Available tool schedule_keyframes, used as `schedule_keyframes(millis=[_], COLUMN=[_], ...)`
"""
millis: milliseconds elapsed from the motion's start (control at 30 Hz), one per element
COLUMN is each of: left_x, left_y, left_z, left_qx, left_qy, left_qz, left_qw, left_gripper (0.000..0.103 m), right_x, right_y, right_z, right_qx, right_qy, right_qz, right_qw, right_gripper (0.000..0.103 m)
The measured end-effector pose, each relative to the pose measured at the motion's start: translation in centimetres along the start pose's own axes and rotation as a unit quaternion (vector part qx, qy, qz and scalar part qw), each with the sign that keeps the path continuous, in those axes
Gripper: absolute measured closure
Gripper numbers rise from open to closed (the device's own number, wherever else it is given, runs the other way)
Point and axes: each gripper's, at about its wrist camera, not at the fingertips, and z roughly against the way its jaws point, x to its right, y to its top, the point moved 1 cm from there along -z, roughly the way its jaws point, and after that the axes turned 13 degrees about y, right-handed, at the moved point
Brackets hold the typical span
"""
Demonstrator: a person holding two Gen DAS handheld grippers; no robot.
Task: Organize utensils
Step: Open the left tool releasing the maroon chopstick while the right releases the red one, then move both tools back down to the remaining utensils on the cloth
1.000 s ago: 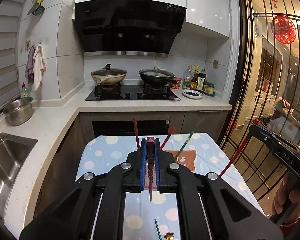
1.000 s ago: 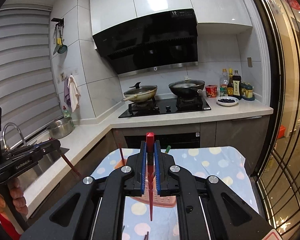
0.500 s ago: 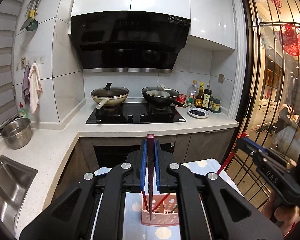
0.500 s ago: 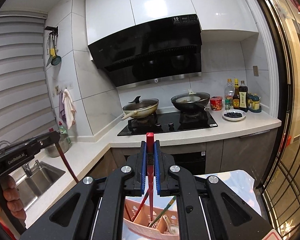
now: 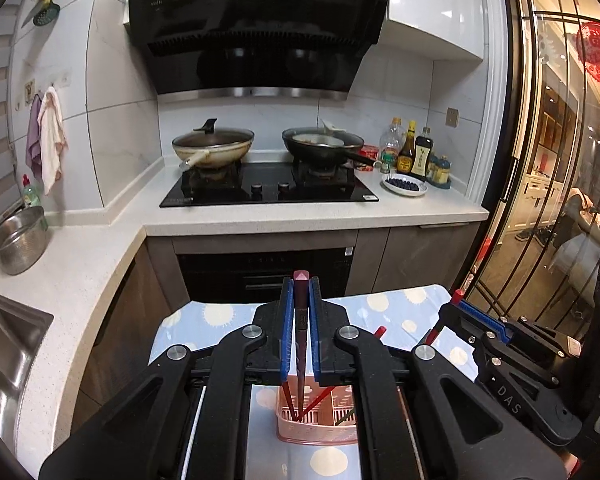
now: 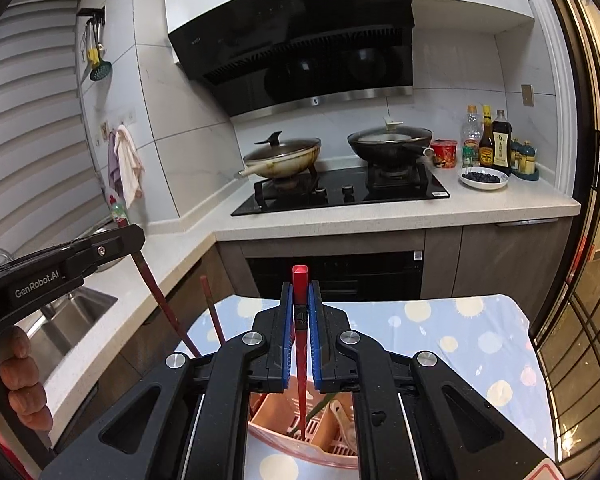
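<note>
In the left wrist view, the left gripper [image 5: 300, 312] has its blue-padded jaws closed on a dark maroon chopstick [image 5: 300, 344]. The chopstick stands almost upright between the pads, its top end above the fingertips and its lower end down inside the pink plastic slotted utensil basket [image 5: 320, 432]. This basket sits on the table with a light blue cloth with pale dots [image 5: 396, 312], directly below the gripper. In the basket there are other red chopsticks [image 5: 320, 398], which lean to the side. At the right edge, the right gripper [image 5: 454, 300] is seen from the side, near the basket, with a red stick in its tip.

In the right wrist view, the right gripper [image 6: 300, 312] is clamped narrowly on a bright red chopstick [image 6: 300, 360]. The stick is nearly vertical, and its lower tip reaches into the pink basket [image 6: 268, 424] just under the jaws. A wooden utensil [image 6: 342, 420] lies in the next compartment. At the left, a person's hand [image 6: 18, 384] holds the left gripper [image 6: 134, 240], and the maroon chopstick [image 6: 160, 300] slants down from it toward the basket. Another dark red chopstick [image 6: 212, 308] stands beside it.
</note>
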Motion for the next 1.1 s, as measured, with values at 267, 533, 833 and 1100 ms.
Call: schedule_keyframes(millis=[267, 533, 833, 1100], left_x=[-0.1, -0.9, -1.5, -1.2], left_y=[-1.2, -2.5, -4.4, -6.9], left_z=[-1.1, -1.3, 0.3, 2.6], left_qx=[-0.015, -0.028, -0.032, -0.037], left_qy=[0.004, 0.014, 0.017, 0.014], left_qz=[0.004, 0.017, 0.015, 0.008], left_qw=[0.9999, 0.9994, 0.9992, 0.9992], left_gripper=[0.095, 0.065, 0.064, 0.061], right_x=[0.5, 0.6, -0.3, -1.7], right_y=[-0.9, -1.2, -2.4, -5.0], right_z=[-0.6, 0.6, 3.3, 5.9], right_qx=[-0.011, -0.005, 0.001, -0.005], right_qy=[-0.002, -0.007, -0.013, -0.012], right_qz=[-0.008, -0.017, -0.012, -0.009], right_qw=[1.000, 1.000, 1.000, 1.000], right_gripper=[0.093, 0.086, 0.085, 0.085])
